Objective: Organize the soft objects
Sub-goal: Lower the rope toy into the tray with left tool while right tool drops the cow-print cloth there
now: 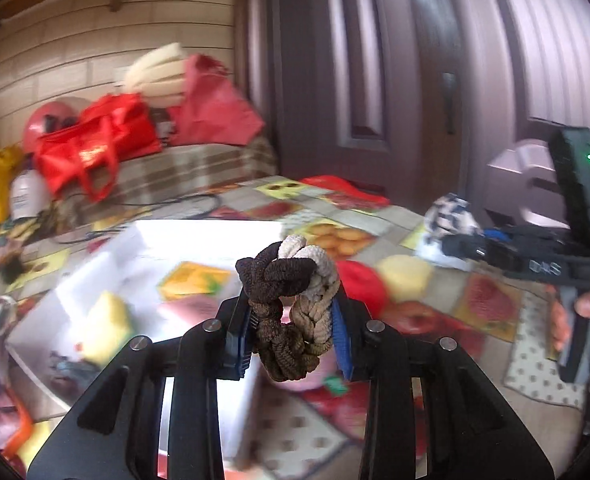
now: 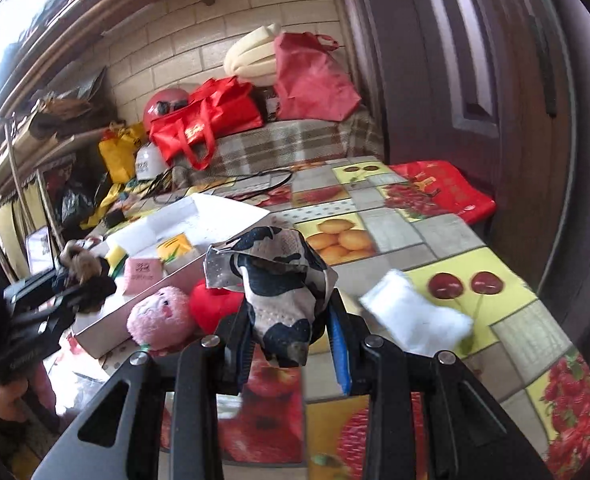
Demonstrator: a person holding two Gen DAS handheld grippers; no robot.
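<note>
Lying by the one open white cardboard box [image 2: 95, 330]: one pink plush toy [image 2: 161, 322], one red plush heart [image 2: 215, 308], one white fluffy pad [image 2: 417, 322]. Behind it: two red bags [image 2: 205, 120].

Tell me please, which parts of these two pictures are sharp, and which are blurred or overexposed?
Left wrist view: braided scrunchie sharp, tablecloth smeared, white box glaring. Right wrist view: cow-print cloth sharp, white pad blurred, top-left corner washed out.

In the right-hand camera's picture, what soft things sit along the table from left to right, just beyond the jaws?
Pink plush → red heart → cow-print cloth, gripped in the jaws → white pad.
</note>
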